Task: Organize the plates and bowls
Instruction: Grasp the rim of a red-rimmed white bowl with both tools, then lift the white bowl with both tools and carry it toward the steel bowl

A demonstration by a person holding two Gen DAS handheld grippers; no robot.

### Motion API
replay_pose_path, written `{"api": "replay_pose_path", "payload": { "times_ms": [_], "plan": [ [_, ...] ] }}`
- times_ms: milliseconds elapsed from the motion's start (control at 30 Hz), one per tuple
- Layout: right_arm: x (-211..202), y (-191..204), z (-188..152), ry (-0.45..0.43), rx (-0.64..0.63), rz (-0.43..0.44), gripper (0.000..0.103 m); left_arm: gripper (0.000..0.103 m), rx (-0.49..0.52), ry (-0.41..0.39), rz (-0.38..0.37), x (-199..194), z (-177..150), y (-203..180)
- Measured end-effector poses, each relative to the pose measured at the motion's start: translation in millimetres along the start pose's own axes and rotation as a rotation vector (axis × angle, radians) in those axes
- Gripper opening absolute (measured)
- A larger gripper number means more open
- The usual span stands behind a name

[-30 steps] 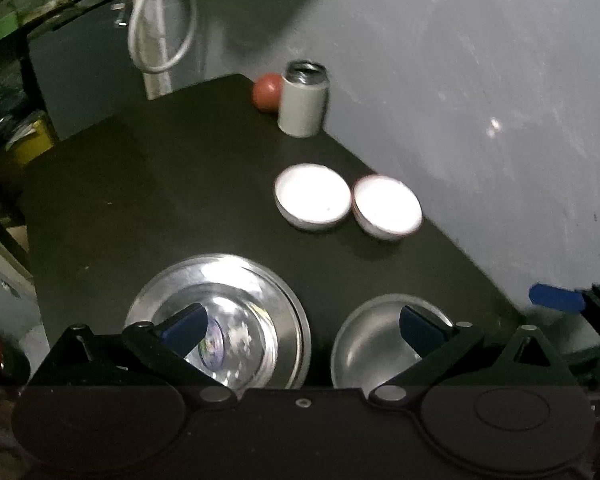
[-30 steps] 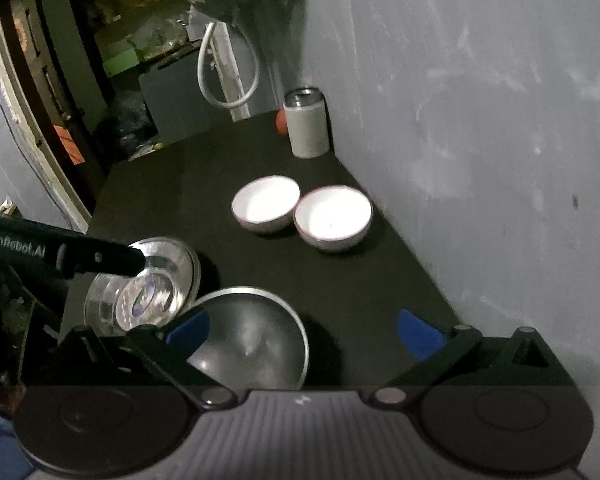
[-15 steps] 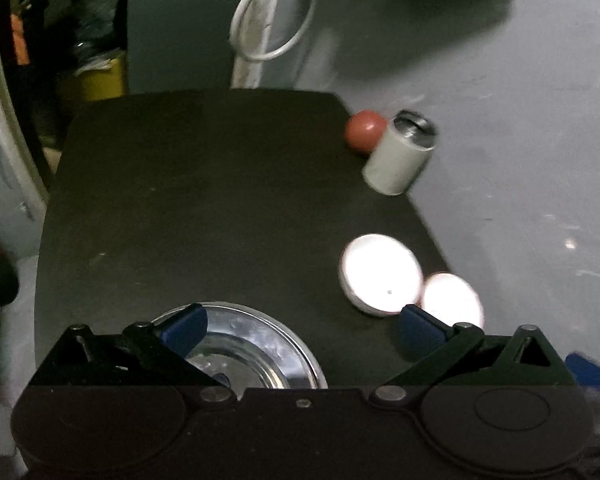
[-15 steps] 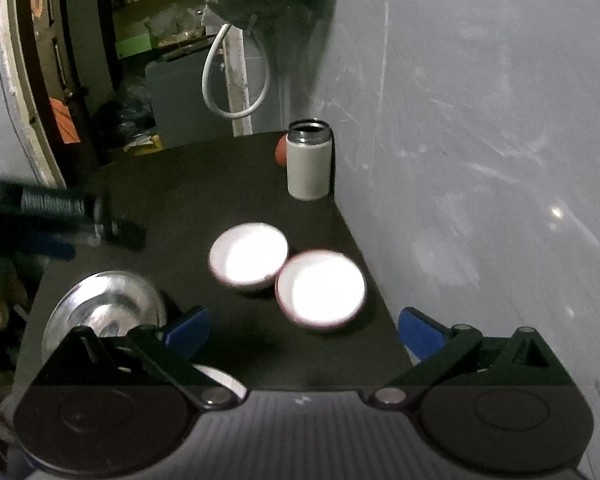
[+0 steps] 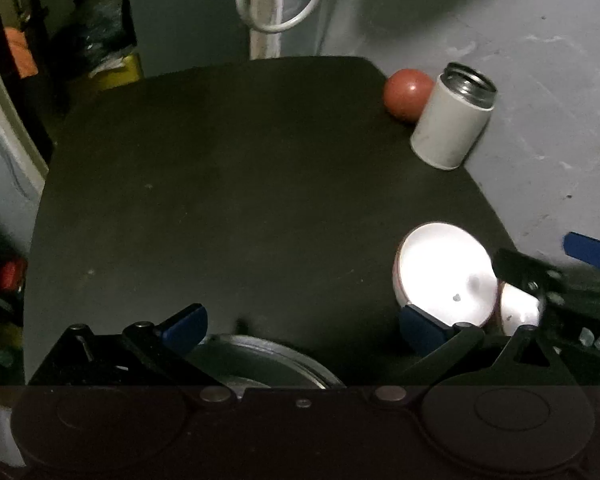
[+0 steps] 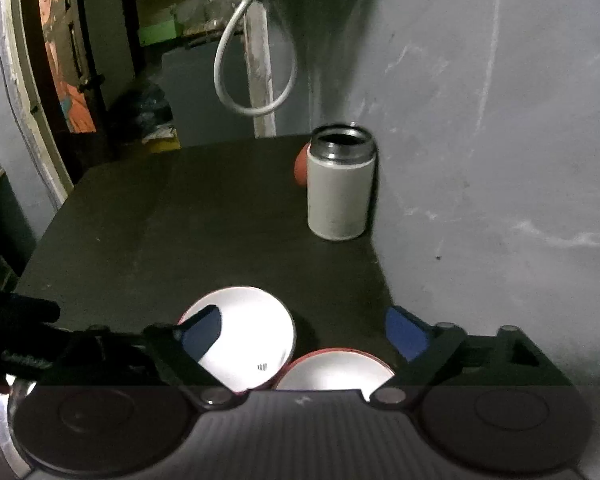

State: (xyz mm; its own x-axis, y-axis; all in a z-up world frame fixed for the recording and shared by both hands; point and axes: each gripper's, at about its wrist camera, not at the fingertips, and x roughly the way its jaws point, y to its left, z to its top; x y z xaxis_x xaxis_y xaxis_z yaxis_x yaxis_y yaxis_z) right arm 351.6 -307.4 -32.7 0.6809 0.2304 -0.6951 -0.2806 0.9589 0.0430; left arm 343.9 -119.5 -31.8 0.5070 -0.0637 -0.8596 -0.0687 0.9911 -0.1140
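Beside the flask [image 6: 341, 184]: two white bowls [image 6: 240, 336], touching, likely for nesting; right gripper [image 6: 302, 330] and left gripper [image 5: 300, 326] both spread wide, empty.

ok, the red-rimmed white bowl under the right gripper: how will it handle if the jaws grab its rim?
The red-rimmed white bowl looks glazed, so probably slick against the pads and likely rigid and chip-prone. It sits close beside the other white bowl, so a nudge may knock the two together. The right gripper hangs open above it; a one-sided rim pinch would probably let it tilt.
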Motion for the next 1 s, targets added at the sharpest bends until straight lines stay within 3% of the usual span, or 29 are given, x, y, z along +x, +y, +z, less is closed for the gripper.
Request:
{"api": "replay_pose_path", "payload": {
  "times_ms": [133, 367, 600, 700, 1000],
  "plan": [
    [11.2, -2.5, 3.5, 0.016, 0.003, 0.027, 0.083, 0.102, -0.013, -0.006, -0.042, 1.9, -0.6, -0.8],
    [32.4, -17.8, 15.7, 0.078, 0.046, 0.084, 0.065, 0.102, 0.033, -0.020, -0.057, 14.3, 3.0, -15.4],
    [49.8, -24.6, 17.7, 0.137, 0.062, 0.125, 0.063, 0.094, 0.039, 0.011, -0.099, 26.9, 9.1, -26.1],
    [54.9, -23.7, 17.9, 0.153, 0.063, 0.144, 0.051, 0.085, 0.034, 0.039, -0.109, 34.1, 10.2, -27.4],
    [63.0, -16.6, 12.7, 0.190, 0.055, 0.181, 0.030, 0.050, 0.017, 0.072, -0.188, 44.0, 12.3, -28.4]
  ]
}}
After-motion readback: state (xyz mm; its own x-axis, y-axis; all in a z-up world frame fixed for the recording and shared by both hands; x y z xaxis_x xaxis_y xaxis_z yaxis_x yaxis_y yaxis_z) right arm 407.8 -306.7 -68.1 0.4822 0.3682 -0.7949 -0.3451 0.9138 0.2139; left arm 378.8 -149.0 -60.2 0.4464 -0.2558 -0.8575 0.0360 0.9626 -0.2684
